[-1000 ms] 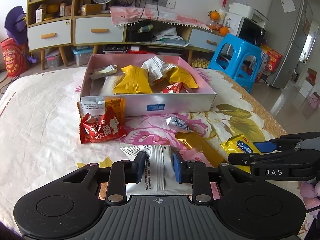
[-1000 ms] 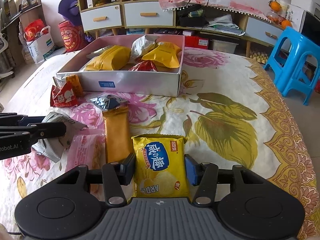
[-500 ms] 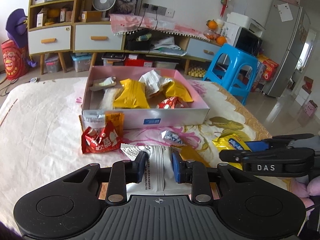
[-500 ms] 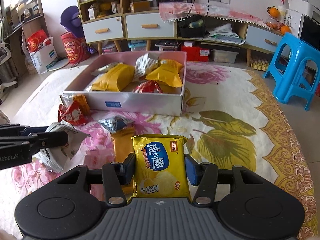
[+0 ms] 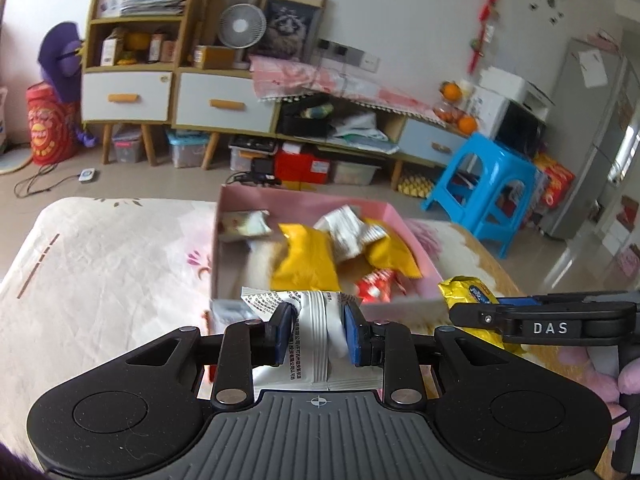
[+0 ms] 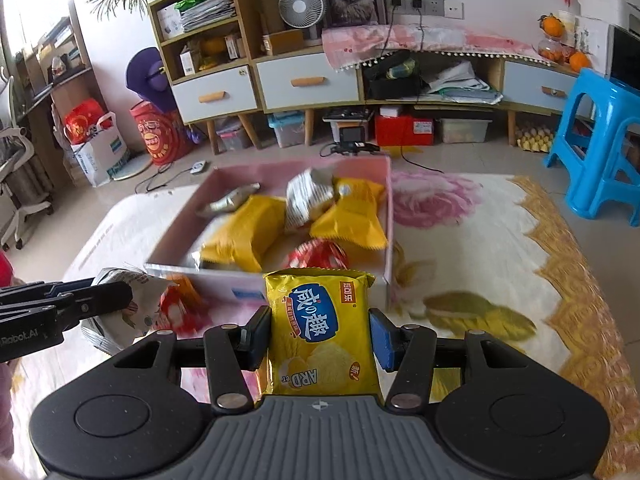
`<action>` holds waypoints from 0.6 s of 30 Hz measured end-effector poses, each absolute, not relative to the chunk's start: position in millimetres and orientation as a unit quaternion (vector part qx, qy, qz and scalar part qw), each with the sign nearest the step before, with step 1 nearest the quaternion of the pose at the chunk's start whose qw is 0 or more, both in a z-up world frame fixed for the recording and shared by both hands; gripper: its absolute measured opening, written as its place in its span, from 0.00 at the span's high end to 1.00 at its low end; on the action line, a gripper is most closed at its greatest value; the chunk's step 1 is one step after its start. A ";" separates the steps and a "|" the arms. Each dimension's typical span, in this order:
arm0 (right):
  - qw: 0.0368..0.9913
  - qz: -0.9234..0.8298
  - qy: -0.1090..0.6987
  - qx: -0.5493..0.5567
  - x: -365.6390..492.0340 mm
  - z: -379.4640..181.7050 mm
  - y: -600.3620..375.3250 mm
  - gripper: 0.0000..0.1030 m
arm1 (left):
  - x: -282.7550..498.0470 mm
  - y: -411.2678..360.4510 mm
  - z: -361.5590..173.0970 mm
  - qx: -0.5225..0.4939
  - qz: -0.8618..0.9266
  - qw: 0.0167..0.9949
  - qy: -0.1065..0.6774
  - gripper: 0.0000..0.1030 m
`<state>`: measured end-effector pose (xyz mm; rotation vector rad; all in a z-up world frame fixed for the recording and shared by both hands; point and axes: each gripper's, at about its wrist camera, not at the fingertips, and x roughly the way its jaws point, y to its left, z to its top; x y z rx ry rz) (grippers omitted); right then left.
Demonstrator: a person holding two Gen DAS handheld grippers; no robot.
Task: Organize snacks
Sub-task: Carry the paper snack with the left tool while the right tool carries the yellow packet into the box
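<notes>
Floral tablecloth (image 6: 460,240) amid cluttered living room

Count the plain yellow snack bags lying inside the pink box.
2. One yellow bag lies near the middle of the pink box; the other yellow bag lies toward its right wall. More may be hidden underneath.

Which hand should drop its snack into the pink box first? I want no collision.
Probably right: the right gripper holds its yellow packet right at the pink box front wall; the left gripper with its white packet looks slightly farther back.
</notes>
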<state>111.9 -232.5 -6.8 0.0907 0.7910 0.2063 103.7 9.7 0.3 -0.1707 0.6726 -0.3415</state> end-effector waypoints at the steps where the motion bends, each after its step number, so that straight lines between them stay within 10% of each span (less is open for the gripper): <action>1: 0.917 0.103 0.383 0.045 117.6 -5.7 -230.3 0.59 | 109.9 12.3 -0.8 -0.090 -0.164 0.925 0.330 0.75; 18: 0.900 0.099 0.418 0.070 205.6 -26.5 -203.8 0.59 | 191.8 11.4 -25.2 -0.073 -0.135 0.929 0.338 0.75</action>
